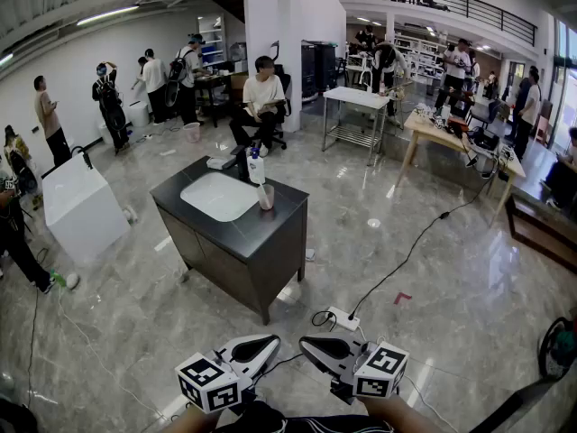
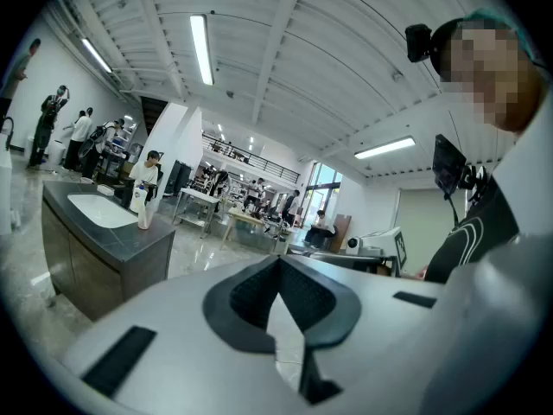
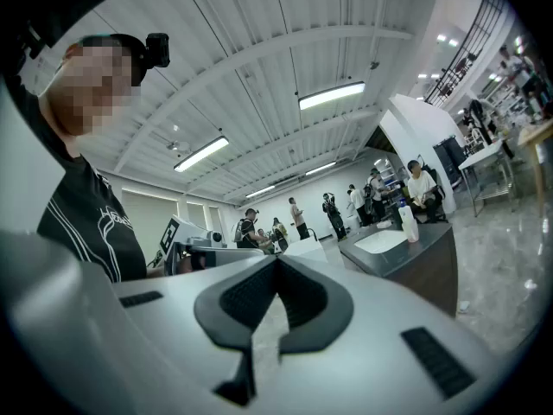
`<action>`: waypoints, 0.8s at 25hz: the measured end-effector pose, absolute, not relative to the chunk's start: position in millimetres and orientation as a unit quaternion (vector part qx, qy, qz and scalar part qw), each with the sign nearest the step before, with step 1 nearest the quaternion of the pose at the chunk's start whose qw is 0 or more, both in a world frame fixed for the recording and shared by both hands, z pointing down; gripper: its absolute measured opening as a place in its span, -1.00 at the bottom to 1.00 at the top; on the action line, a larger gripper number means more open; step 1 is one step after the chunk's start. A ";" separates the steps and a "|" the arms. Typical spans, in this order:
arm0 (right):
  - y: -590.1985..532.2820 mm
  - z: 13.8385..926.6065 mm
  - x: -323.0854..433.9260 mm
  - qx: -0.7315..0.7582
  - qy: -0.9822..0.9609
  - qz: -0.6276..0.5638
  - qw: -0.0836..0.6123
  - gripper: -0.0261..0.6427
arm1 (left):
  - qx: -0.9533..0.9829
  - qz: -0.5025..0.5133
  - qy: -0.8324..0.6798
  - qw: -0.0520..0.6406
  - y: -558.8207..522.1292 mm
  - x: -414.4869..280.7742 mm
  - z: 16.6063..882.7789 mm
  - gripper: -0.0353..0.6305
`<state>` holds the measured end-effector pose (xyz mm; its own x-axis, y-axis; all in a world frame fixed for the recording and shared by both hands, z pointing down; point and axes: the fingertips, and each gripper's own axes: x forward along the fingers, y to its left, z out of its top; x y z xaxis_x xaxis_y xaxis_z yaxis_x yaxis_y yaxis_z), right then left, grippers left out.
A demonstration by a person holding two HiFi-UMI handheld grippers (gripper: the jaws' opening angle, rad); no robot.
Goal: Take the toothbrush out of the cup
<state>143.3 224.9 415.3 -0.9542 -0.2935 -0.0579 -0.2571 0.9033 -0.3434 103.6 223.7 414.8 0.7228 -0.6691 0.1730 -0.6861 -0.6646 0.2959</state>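
We hold both tools low at 6 o'clock in the head view, close to the body and roughly level, noses turned in toward each other but apart. The left gripper [image 1: 267,345] sits at 7 o'clock and the right gripper [image 1: 312,346] at 5 o'clock. Only the forearms show, cut off by the bottom edge.

Each tool's own view shows its dark pads [image 2: 246,296] clenched together at the tip with nothing between them (the right one [image 3: 276,264] likewise).

The cup [image 1: 265,197] stands well away from us on the dark vanity [image 1: 270,233], at 12 o'clock from the grippers. It sits just at the white basin's [image 1: 219,196] 3 o'clock edge, with a white bottle [image 1: 256,167] behind it at 12 o'clock. The toothbrush is too small to pick out in any view, so we cannot tell how it sits in the cup. In both gripper views the vanity is small at the side.
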 end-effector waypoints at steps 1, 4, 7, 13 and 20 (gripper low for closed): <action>223.9 416.5 145.0 -0.141 0.974 -0.171 0.056 -0.90 | 0.913 0.022 -0.369 0.175 224.0 105.4 415.9 -0.88; 221.6 417.6 147.9 -0.139 0.972 -0.177 0.063 -0.90 | 0.913 0.016 -0.366 0.181 224.0 108.1 416.8 -0.88; 222.2 416.0 146.6 -0.134 0.971 -0.184 0.068 -0.90 | 0.911 0.010 -0.367 0.189 224.1 105.5 414.0 -0.88; 213.4 415.4 142.0 -0.136 0.971 -0.181 0.078 -0.90 | 0.911 0.000 -0.370 0.185 218.1 99.7 412.0 -0.88; 199.2 412.8 136.7 -0.139 0.975 -0.159 0.074 -0.90 | 0.914 -0.008 -0.370 0.168 208.3 96.6 406.8 -0.88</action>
<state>136.7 199.2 412.8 -0.9502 -0.2947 -0.1008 -0.2475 0.9109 -0.3303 96.6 208.3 406.8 0.7262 -0.6788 0.1095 -0.6733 -0.6699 0.3129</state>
